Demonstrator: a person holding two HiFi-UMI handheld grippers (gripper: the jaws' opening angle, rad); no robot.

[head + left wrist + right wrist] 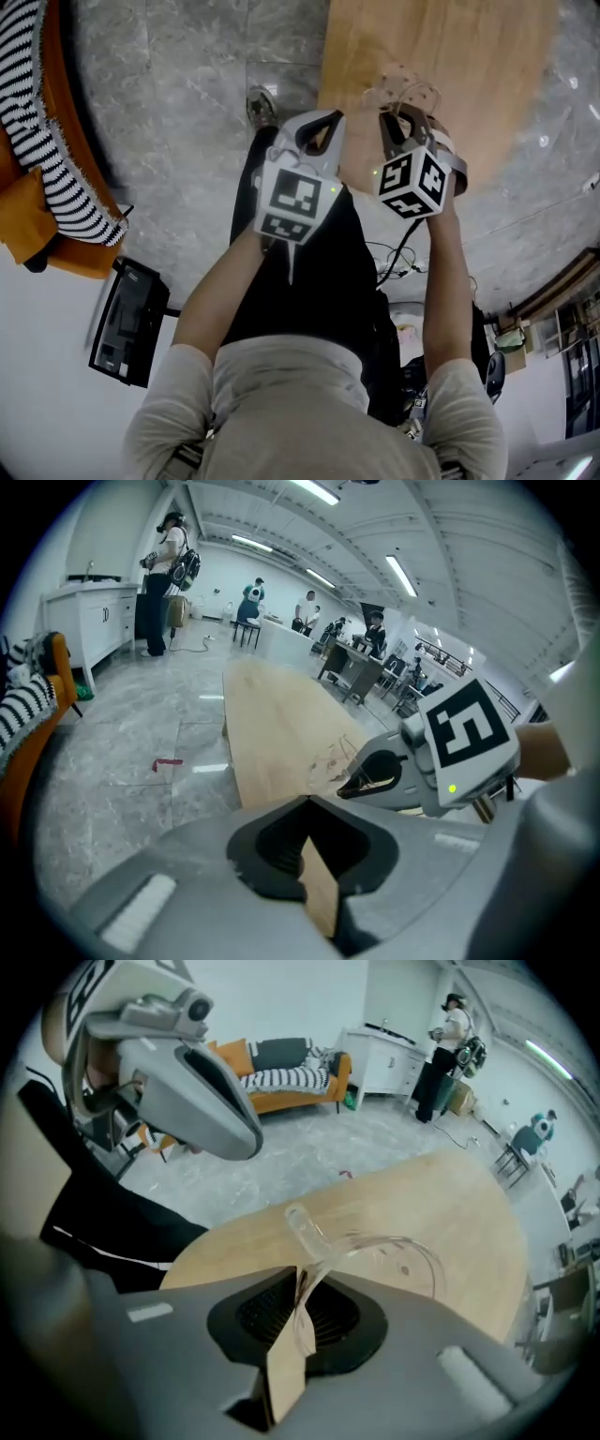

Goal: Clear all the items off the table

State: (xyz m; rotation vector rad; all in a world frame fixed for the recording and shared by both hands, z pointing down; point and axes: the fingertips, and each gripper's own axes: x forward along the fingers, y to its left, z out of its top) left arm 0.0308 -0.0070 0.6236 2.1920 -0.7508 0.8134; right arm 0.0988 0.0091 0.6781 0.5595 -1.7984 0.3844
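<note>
A clear plastic cup (380, 1252) is pinched by its rim in my right gripper (302, 1309), which is shut on it. In the head view the cup (409, 92) hangs just above the near edge of the light wooden table (469, 56), at the tip of the right gripper (398, 114). My left gripper (317, 131) is beside it on the left, over the table's corner, its jaws shut with nothing held. The left gripper view shows those jaws (307, 829) closed, and past them the right gripper (377, 772) and the long table (281, 724).
An orange sofa with a striped blanket (42, 150) stands to the left on the grey marble floor. A black device (128, 322) lies on the floor near the person's left side. Several people (167, 574) and desks are far off in the hall.
</note>
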